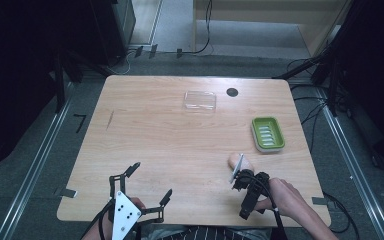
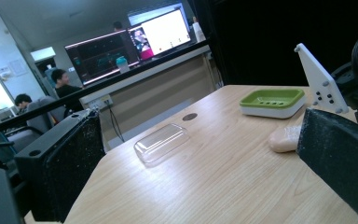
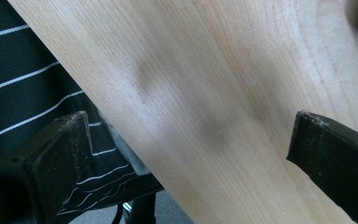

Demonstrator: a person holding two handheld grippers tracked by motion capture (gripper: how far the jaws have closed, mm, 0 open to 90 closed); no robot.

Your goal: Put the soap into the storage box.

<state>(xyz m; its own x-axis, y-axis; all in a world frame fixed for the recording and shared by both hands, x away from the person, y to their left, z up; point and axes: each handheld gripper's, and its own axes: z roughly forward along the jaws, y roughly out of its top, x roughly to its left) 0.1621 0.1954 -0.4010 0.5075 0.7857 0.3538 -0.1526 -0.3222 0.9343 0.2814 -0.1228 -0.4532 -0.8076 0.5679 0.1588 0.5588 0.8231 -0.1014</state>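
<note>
Left gripper [image 1: 151,181]: jaws spread, empty. Right gripper [image 3: 191,154]: jaws spread, empty, over table [image 1: 155,135] edge. Soap [image 1: 241,162] beside green dish [image 1: 268,133].

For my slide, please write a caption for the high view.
Open left gripper and right gripper beside soap bar.

Wood-grain table [image 1: 155,145], smooth; clear glossy plastic lid [image 1: 200,100]; green/white plastic soap dish [image 1: 268,133].
</note>
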